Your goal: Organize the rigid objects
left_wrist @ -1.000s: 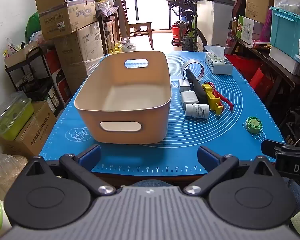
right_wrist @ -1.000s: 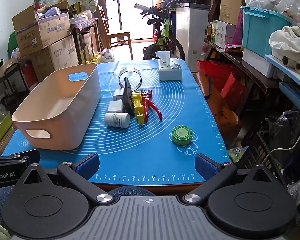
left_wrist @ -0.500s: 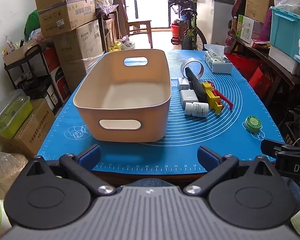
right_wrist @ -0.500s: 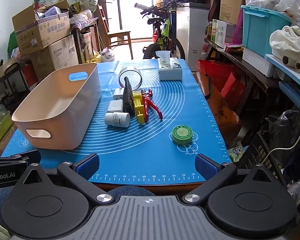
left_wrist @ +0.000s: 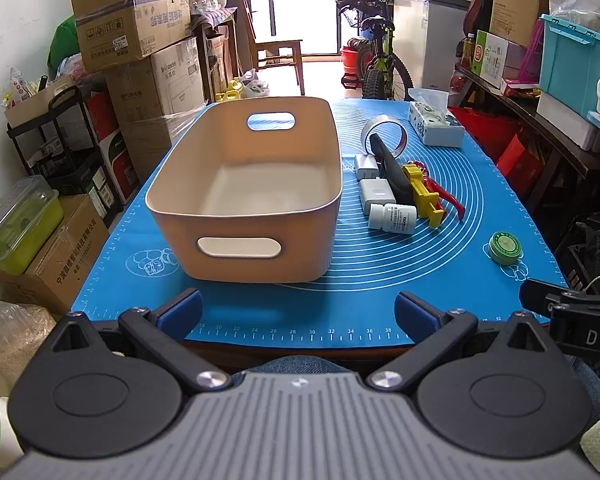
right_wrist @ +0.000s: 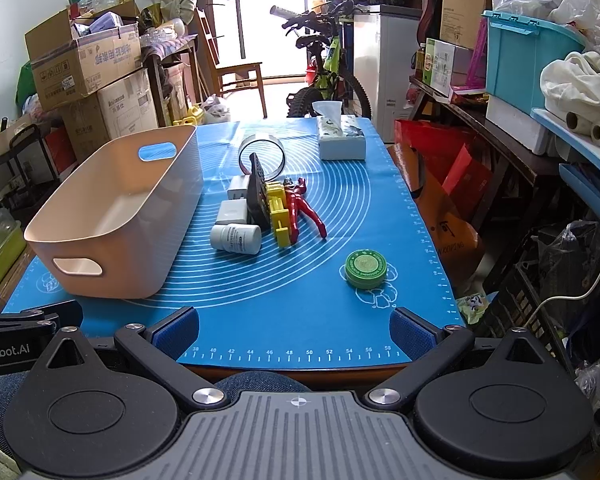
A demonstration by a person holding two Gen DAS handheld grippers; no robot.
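Observation:
An empty beige bin [left_wrist: 244,208] [right_wrist: 112,220] stands on the left of the blue mat [left_wrist: 380,304]. Right of it lies a cluster: a white pill bottle [left_wrist: 392,218] [right_wrist: 236,238], two white chargers [left_wrist: 374,196], a black wedge-shaped object [left_wrist: 392,172], a yellow clamp [left_wrist: 422,194] [right_wrist: 280,216], red pliers [right_wrist: 302,206] and a tape roll [left_wrist: 384,136]. A green round tin [left_wrist: 505,247] [right_wrist: 366,269] sits apart at the right. My left gripper [left_wrist: 298,312] and right gripper [right_wrist: 294,330] are both open and empty at the mat's near edge.
A tissue box [left_wrist: 434,128] [right_wrist: 340,140] stands at the far right of the mat. Cardboard boxes [left_wrist: 140,40] and a shelf crowd the left side. A bicycle [right_wrist: 328,76] and a chair stand behind the table. Bins and bags fill the right.
My left gripper has risen slightly, so the bin's inside shows more. The right gripper has barely moved. Nothing on the mat has moved.

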